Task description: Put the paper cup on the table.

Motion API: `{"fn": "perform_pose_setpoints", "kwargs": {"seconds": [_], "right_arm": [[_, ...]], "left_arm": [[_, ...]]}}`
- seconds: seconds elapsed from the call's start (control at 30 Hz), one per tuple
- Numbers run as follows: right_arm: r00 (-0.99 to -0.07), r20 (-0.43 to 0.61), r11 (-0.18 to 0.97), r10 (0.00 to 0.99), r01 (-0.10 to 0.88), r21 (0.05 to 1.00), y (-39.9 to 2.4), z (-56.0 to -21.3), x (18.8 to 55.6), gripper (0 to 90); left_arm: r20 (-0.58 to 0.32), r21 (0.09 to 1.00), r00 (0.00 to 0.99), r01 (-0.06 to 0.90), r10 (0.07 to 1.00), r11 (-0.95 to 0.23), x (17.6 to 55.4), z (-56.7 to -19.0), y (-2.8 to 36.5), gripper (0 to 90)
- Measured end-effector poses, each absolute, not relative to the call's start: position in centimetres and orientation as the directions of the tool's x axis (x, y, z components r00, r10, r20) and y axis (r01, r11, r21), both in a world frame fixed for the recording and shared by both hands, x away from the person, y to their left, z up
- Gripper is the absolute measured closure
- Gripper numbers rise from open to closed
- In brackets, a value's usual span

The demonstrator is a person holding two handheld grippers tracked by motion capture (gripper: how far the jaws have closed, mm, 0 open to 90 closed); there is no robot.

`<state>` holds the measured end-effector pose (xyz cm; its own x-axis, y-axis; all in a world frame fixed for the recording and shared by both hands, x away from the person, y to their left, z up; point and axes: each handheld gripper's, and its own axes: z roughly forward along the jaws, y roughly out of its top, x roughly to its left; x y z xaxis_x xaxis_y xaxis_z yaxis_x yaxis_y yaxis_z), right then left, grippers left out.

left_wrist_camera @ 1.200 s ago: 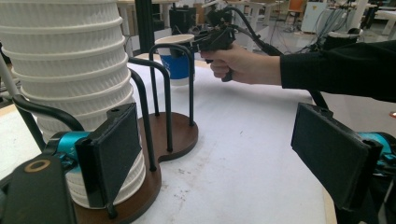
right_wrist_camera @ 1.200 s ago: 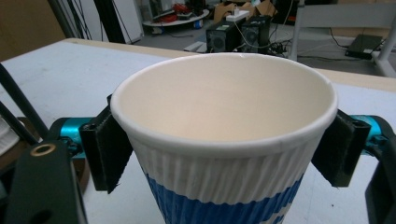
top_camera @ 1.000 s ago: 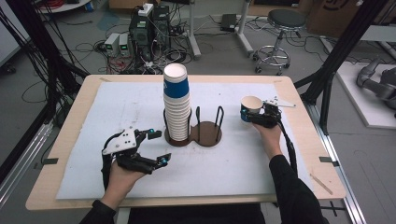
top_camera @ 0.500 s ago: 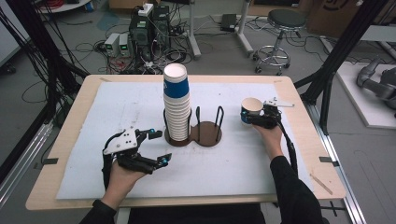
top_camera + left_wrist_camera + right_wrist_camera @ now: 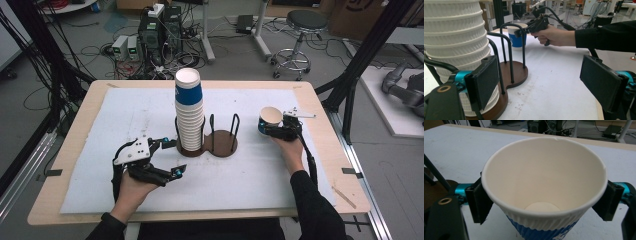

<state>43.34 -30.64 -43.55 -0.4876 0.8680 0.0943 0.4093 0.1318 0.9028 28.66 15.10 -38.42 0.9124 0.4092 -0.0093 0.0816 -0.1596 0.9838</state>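
Fingers (image 5: 485, 82) of left gripper (image 5: 176, 157) spread wide, nothing between them, parked low over the bench (image 5: 240, 185) just beside the foot of the cup stack (image 5: 189, 115). Behind that, a dark wooden holder (image 5: 220, 145) with wire hoops, one ring carrying the stack, the other ring bare. Farther off and to the right of the holder, well apart from it, the single paper cup (image 5: 270, 120), upright on the bench with mouth up and empty. Probably very light, with a thin ribbed wall that crushes easily under a hard squeeze. Likely stiffest just under the rolled rim, so best taken there, on opposite sides, with a gentle pinch; ribbing should give fair grip. Apt to tip at a nudge, being so light and tall. Right gripper (image 5: 272, 131) straddling that cup, one of its fingers (image 5: 479, 202) on each side of the wall just below the rim. Jaws just now opening wider, cup between them. Rim round and undented; whether the pads press the wall or merely flank it cannot be told.
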Motion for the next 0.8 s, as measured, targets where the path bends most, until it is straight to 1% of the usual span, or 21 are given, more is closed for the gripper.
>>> {"fn": "perform_pose_setpoints", "kwargs": {"seconds": [0.07,0.17,0.4,0.8], "right_arm": [[-0.488,0.108,0.126,0.866,0.422,0.898,-30.50,-43.63,43.34,15.2],[-0.492,0.092,0.137,0.866,0.410,0.902,-30.19,-43.61,43.30,14.4],[-0.480,0.066,0.162,0.875,0.417,0.894,-29.93,-43.52,43.16,13.8],[-0.484,0.046,0.207,0.874,0.455,0.866,-30.29,-42.97,42.72,13.6]], "left_arm": [[-0.010,0.984,0.912,0.082,0.410,-0.160,28.68,-38.43,15.10,15.7],[-0.011,0.984,0.912,0.083,0.409,-0.159,28.70,-38.44,15.10,15.7],[-0.011,0.984,0.913,0.083,0.409,-0.159,28.73,-38.45,15.09,15.7],[-0.014,0.983,0.916,0.086,0.401,-0.162,28.83,-38.47,14.97,15.7]]}}
